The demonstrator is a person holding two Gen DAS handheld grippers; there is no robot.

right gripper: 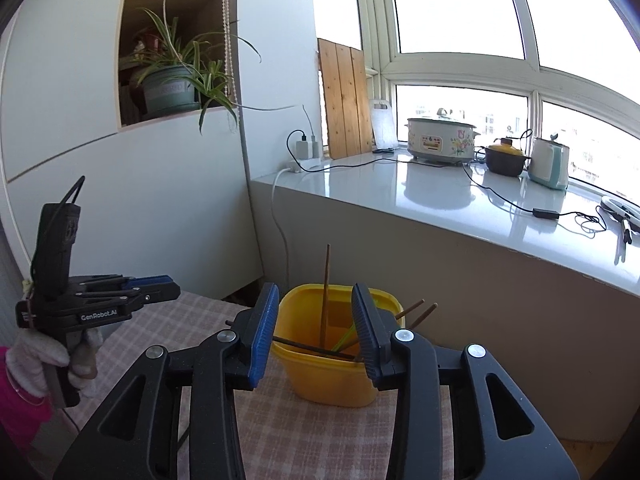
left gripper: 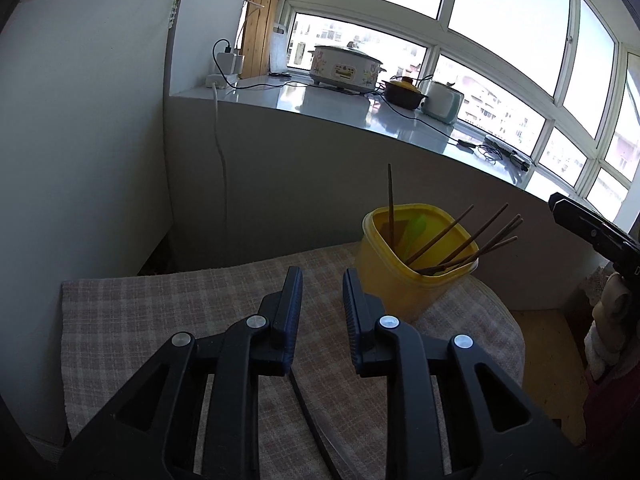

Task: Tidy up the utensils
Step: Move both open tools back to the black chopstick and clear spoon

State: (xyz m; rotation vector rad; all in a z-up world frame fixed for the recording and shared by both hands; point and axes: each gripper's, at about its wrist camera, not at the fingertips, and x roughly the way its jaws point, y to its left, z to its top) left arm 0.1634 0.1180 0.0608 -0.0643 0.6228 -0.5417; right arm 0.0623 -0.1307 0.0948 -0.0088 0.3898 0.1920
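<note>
Left wrist: yellow container (left gripper: 416, 268) standing on checked cloth (left gripper: 160, 312), already filled with brown chopsticks (left gripper: 460, 242) and a green utensil (left gripper: 414, 230); left gripper (left gripper: 322, 294) parted and empty just beside the tub; a dark strip (left gripper: 310, 412), identity unclear, lying on the cloth under the fingers (left gripper: 290, 308)

Right wrist: right gripper (right gripper: 316, 318) spread wide, holding nothing, hovering at the container rim (right gripper: 320, 292); no loose utensils visible on the cloth; judged nearly or fully done
</note>
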